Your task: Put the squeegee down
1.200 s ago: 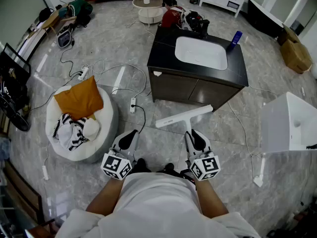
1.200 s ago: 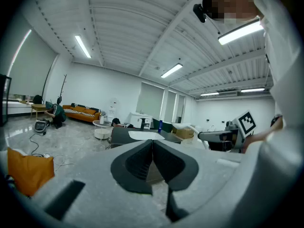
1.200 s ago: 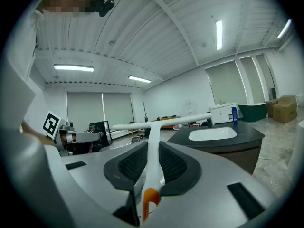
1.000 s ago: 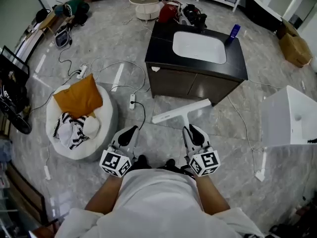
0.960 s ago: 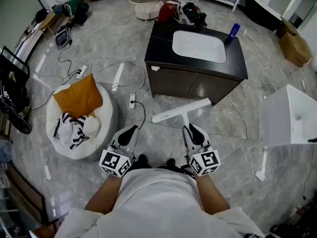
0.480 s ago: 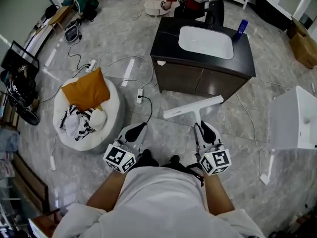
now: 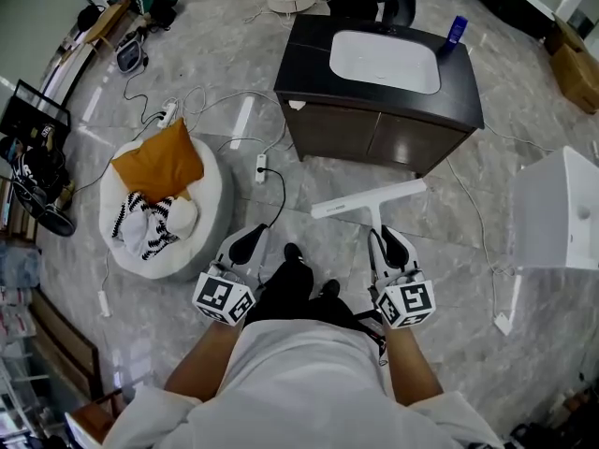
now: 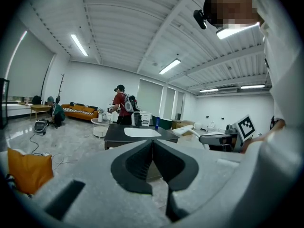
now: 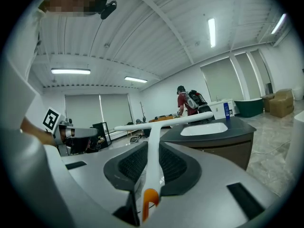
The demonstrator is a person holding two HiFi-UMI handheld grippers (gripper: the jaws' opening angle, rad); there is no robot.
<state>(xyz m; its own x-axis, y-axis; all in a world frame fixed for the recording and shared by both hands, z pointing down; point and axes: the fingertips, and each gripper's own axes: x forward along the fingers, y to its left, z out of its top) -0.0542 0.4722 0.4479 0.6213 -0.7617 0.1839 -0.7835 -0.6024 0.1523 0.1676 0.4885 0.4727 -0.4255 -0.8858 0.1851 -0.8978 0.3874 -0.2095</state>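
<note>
**Head view.** The white T-shaped plastic squeegee (image 7: 372,200) sits right of centre in the frame. Its blade runs crosswise over the grey marble floor (image 7: 225,110), just short of the dark cabinet with the white inset sink (image 7: 309,73). The right tool (image 7: 393,247) has the handle. The left tool (image 7: 249,243) is level with it at lower left, well apart, and carries nothing. The steep angle does not show how high the blade rides above the floor. It is probably clear of it, but I cannot be sure. The handle's near end is hidden under the right tool.

**Left gripper view.** The left tool (image 8: 152,146) has its dark pads pressed together with nothing between them. The cabinet surface shows beyond.

**Right gripper view.** The right tool (image 9: 153,148) is clamped on the squeegee handle (image 9: 152,167). The orange end cap (image 9: 149,198) pokes out toward the camera, so the hold is low on the handle, far from the blade (image 9: 166,122).

**Handling (judgement).**
- The squeegee looks light and stiff, not fragile.
- The plastic is smooth, so the handle could twist between the pads.
- The long crossbar makes it nose-heavy from this grip.
- A hold nearer the T-junction would steady it, though the present grip seems enough for setting it down flat.

**Not resolved.**
- Whether the blade carries a rubber edge.
- The floor under the person's body.
</note>
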